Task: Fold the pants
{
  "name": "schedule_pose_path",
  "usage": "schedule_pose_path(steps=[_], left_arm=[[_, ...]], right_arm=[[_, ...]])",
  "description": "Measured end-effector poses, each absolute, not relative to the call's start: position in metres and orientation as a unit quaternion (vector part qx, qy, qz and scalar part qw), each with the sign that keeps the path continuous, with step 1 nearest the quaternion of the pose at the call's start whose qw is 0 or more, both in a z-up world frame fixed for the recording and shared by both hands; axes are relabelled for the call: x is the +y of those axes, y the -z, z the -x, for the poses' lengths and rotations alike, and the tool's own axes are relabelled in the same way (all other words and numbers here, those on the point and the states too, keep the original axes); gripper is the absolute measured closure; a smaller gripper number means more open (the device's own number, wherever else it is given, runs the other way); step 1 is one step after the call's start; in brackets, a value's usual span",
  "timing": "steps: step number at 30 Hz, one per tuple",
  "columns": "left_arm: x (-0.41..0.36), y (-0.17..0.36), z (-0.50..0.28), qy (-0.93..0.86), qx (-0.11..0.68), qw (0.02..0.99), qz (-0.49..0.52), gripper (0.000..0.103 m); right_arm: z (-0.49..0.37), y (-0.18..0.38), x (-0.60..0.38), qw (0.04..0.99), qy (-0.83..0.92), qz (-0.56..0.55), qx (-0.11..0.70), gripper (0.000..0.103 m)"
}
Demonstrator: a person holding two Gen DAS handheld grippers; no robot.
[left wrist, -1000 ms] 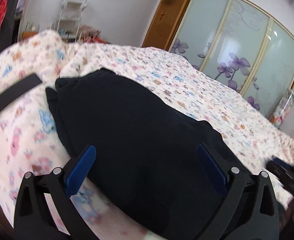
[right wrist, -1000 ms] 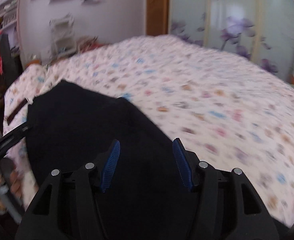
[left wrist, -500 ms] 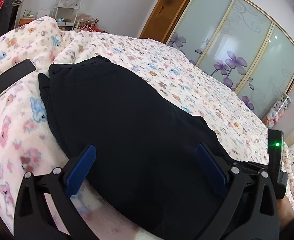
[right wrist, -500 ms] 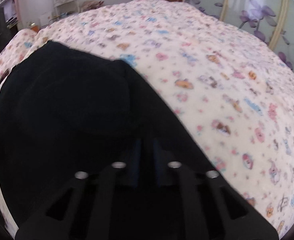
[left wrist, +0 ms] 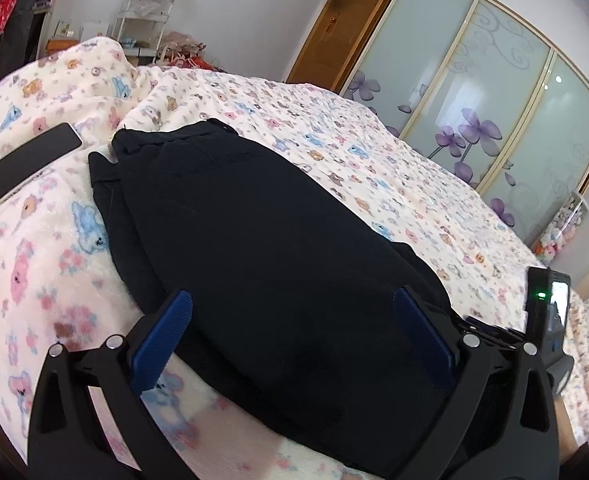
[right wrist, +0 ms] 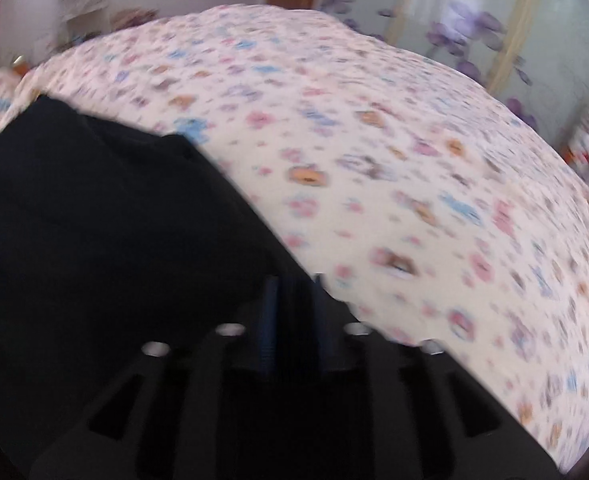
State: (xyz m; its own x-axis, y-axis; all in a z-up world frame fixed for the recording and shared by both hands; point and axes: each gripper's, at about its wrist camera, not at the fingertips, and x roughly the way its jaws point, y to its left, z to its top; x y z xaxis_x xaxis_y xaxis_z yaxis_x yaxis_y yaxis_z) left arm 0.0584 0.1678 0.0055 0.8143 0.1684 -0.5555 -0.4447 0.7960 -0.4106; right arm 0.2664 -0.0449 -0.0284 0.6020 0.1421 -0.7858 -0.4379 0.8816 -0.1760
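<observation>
Black pants (left wrist: pixel 262 240) lie folded lengthwise on the bear-print bedspread (left wrist: pixel 394 184), waistband at the far end near a dark phone (left wrist: pixel 30 168). Left gripper (left wrist: pixel 294 332) sits over the near end of the fabric, jaws spread wide to either side of it. Right gripper (right wrist: pixel 292 312), blurred, has jaws drawn narrow, pinching the pants edge (right wrist: pixel 114 220) beside the bedspread (right wrist: pixel 374 140)
</observation>
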Motion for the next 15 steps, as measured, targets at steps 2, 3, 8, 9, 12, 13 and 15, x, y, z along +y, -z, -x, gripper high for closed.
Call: schedule_pose_path(steps=[2, 3, 8, 9, 12, 13, 15], left_arm=[[0.181, -0.008, -0.057, -0.155, 0.252, 0.909, 0.293, 0.002], [0.193, -0.009, -0.054, -0.156, 0.241, 0.905, 0.313, 0.002], [0.22, 0.003, -0.036, -0.172, 0.207, 0.872, 0.41, 0.002], [0.218, 0.006, -0.039, -0.162, 0.216, 0.868, 0.417, 0.002], [0.207, 0.007, -0.046, -0.145, 0.235, 0.875, 0.399, 0.002], [0.2, 0.005, -0.048, -0.138, 0.236, 0.881, 0.387, 0.002], [0.192, 0.002, -0.049, -0.138, 0.237, 0.887, 0.371, 0.002]], right_arm=[[-0.254, 0.008, -0.069, 0.894, -0.153, 0.126, 0.401, 0.044], [-0.246, 0.001, -0.08, 0.9, -0.155, 0.105, 0.395, 0.044], [-0.177, -0.026, -0.195, 0.908, -0.129, -0.094, 0.387, 0.044], [-0.155, -0.029, -0.233, 0.905, -0.11, -0.153, 0.382, 0.044], [-0.103, -0.033, -0.316, 0.894, -0.053, -0.264, 0.358, 0.044], [-0.074, -0.033, -0.354, 0.892, -0.012, -0.296, 0.34, 0.044], [-0.041, -0.034, -0.396, 0.892, 0.05, -0.318, 0.317, 0.046]])
